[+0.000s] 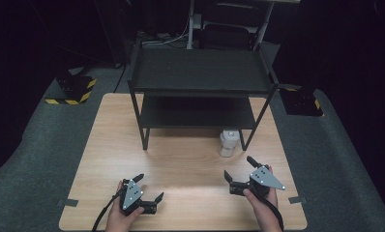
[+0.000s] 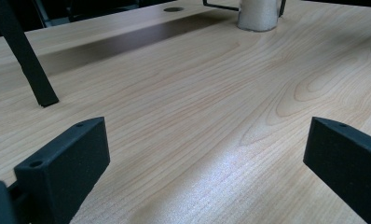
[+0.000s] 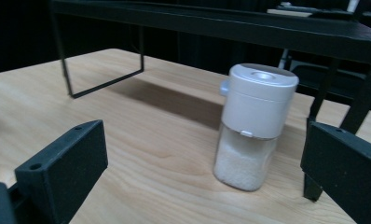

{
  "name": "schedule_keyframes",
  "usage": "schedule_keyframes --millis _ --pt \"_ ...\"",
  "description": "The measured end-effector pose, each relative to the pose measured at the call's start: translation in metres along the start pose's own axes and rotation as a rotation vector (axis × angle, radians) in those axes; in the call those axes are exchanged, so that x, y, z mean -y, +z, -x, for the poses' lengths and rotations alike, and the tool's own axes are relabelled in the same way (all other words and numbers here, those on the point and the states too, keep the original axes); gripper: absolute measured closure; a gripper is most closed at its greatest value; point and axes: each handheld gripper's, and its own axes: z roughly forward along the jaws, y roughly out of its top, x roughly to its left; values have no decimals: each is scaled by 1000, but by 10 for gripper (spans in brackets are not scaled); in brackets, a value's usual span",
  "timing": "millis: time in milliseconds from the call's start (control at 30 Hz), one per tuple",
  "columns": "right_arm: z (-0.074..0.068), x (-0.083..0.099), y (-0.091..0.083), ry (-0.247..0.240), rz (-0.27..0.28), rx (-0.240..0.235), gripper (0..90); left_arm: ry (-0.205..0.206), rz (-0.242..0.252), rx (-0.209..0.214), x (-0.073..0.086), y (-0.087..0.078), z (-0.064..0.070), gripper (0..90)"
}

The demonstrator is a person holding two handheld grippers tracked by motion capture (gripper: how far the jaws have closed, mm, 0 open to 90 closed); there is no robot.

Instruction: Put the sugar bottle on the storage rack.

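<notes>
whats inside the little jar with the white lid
The jar holds white grains, seen through its clear lower half and filling it up to the lid. The opaque lid hides whether the grains reach higher inside.

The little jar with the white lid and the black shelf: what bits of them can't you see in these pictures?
- Jar, left gripper view: lid cut off by the top edge.
- Jar, high view: too small to tell what the white stuff inside is.
- Shelf, right gripper view: its far end runs off the right edge, and the right tongs' black jaw covers its front leg's foot.
- Shelf's lower level, high view: the top level hides its back part.
</notes>
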Motion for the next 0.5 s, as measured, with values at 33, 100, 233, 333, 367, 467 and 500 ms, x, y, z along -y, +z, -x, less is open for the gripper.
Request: schedule_keyframes --millis 33,100,233,333,367,467,500 --pt "1 0 2 4 -1 10 0 0 0 0 0 0 0 5" --pt "2 0 5 9 0 23 0 0 1 0 0 0 0 5" --pt "3 0 13 11 0 46 0 0 1 1 0 0 0 5" --pt "3 0 21 13 0 64 0 -1 0 3 0 0 -1 5" --pt "2 0 23 10 -1 69 0 -1 0 3 0 0 -1 5" --pt "2 1 28 17 0 80 0 -2 0 5 0 0 -1 5" --pt "3 2 32 16 -1 87 0 -2 0 6 0 0 -1 5"
